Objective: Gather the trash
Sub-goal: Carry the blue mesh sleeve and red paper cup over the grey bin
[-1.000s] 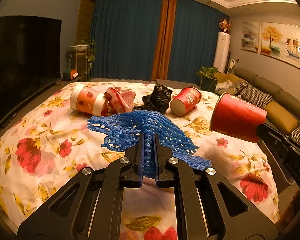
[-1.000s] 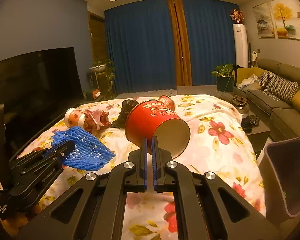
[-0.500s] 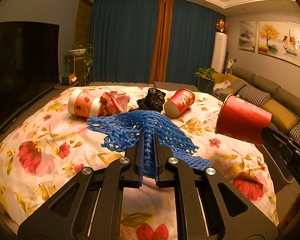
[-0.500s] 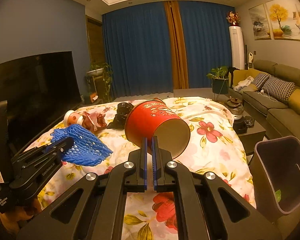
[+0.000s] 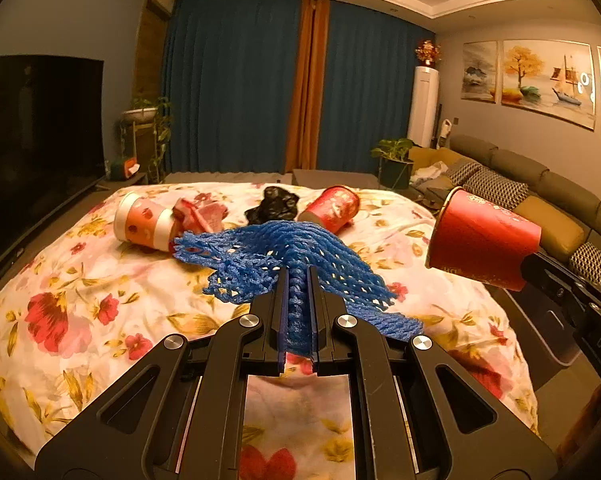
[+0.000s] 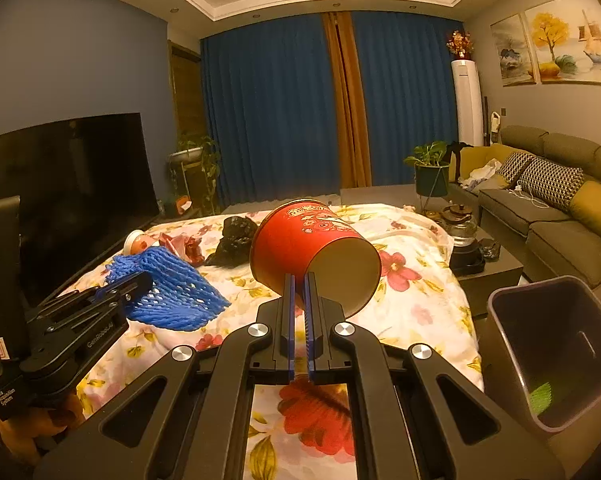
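Observation:
My left gripper (image 5: 298,276) is shut on a blue foam net (image 5: 284,256) and holds it above the flowered cloth. The net also shows in the right wrist view (image 6: 172,288). My right gripper (image 6: 299,282) is shut on the rim of a red paper cup (image 6: 304,244), held on its side above the cloth; the cup shows at the right of the left wrist view (image 5: 480,244). On the cloth beyond lie a second red cup (image 5: 332,208), a crumpled black bag (image 5: 274,208), a pink wrapper (image 5: 200,216) and an orange-and-white cup (image 5: 140,224).
A grey trash bin (image 6: 556,352) stands on the floor at the right, with a green scrap inside. A television (image 6: 68,184) is at the left. A low table with a teapot (image 6: 462,228) and a sofa (image 6: 560,200) are at the right.
Both grippers have risen and drawn back with their loads. The trash bin has come further into the right wrist view.

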Action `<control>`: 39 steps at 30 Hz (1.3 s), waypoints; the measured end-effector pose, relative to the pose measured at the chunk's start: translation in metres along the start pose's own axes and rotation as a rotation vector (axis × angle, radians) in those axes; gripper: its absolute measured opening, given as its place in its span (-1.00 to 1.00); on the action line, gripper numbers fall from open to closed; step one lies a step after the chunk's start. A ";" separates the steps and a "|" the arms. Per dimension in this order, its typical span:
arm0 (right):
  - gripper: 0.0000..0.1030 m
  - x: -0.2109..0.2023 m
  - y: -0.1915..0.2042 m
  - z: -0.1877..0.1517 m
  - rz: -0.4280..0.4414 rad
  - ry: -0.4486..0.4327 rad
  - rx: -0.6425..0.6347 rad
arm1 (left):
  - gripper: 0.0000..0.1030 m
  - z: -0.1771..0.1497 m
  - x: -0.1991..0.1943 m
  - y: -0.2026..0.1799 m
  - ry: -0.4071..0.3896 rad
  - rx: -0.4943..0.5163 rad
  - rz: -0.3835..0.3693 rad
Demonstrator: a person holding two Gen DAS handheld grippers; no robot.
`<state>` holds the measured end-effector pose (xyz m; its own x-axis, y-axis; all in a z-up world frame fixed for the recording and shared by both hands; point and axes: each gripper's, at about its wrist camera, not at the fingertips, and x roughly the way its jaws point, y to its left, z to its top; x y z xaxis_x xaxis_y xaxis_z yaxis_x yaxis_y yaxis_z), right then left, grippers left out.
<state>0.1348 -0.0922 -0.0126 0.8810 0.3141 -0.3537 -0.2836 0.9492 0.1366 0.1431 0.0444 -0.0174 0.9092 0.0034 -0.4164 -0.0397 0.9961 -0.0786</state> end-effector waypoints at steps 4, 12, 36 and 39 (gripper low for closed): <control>-0.91 -0.007 -0.008 0.001 -0.010 -0.012 0.004 | -0.85 0.002 -0.002 -0.013 -0.010 0.015 -0.016; -0.91 -0.028 -0.030 0.006 -0.063 -0.053 -0.008 | -0.85 0.008 -0.004 -0.050 -0.036 0.049 -0.074; -0.91 -0.103 -0.155 -0.006 -0.397 -0.140 0.024 | -0.85 0.002 0.004 -0.222 -0.076 0.185 -0.366; -0.91 -0.108 -0.167 -0.009 -0.422 -0.143 0.031 | -0.84 -0.003 0.010 -0.242 -0.066 0.198 -0.398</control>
<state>0.0839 -0.2847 -0.0058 0.9615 -0.1084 -0.2527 0.1213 0.9920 0.0360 0.1603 -0.1970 -0.0054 0.8622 -0.3845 -0.3299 0.3930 0.9185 -0.0433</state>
